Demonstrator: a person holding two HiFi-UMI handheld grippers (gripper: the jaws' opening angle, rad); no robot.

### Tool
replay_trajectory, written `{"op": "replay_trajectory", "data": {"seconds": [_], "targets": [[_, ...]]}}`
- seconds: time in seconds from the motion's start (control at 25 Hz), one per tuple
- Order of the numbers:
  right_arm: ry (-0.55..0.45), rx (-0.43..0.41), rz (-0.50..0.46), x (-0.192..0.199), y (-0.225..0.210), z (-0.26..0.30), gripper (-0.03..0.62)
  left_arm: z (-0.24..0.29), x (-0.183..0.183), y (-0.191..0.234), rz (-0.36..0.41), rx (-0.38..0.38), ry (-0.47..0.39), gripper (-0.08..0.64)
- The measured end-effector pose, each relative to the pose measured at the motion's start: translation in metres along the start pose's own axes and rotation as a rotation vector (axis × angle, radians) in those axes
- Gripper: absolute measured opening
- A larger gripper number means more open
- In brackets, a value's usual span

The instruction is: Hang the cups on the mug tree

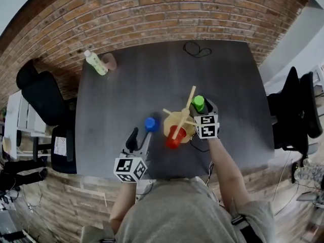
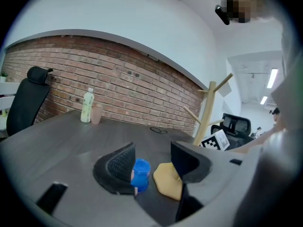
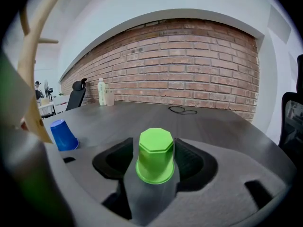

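Left gripper (image 2: 151, 157): we see jaws wide apart, blue cup (image 2: 140, 174) just ahead.
Right gripper (image 3: 156, 162): we see it clamping the green cup (image 3: 155, 151), near mug tree (image 1: 186, 110).

a dark grey table (image 1: 152, 80) stands against a red brick wall (image 1: 152, 9). at its far left corner a pale green bottle (image 1: 95, 63) with a white cap leans beside a pinkish translucent tumbler (image 1: 109, 61), the two touching or nearly so. a thin black cable (image 1: 197, 49) lies looped near the far edge, well apart from them. a black office chair (image 1: 38, 92) sits off the table's left side, and another black chair (image 1: 298, 110) off its right.
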State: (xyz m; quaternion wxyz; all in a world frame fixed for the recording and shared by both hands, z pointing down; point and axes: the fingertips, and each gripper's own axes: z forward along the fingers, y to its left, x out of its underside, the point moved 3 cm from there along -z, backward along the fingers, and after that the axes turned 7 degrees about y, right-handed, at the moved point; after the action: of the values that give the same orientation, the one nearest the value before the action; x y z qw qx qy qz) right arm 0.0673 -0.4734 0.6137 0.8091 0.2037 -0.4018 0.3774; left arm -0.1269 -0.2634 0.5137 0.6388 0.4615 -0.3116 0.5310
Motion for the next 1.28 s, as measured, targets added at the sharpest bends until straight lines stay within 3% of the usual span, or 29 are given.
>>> {"op": "replay_trajectory", "data": {"seconds": [0.2, 0.76, 1.28], "targets": [[0.026, -0.006, -0.008, 0.0, -0.003, 0.002, 0.228, 0.0, 0.004, -0.003, -0.009, -0.022, -0.001, 0.229], [-0.027, -0.001, -0.013, -0.004, -0.002, -0.01, 0.225, -0.008, 0.006, -0.01, 0.005, -0.001, -0.016, 0.229], [-0.086, 0.108, -0.026, -0.014, 0.001, -0.07, 0.225, -0.036, 0.01, -0.011, 0.036, 0.09, -0.015, 0.229]]}}
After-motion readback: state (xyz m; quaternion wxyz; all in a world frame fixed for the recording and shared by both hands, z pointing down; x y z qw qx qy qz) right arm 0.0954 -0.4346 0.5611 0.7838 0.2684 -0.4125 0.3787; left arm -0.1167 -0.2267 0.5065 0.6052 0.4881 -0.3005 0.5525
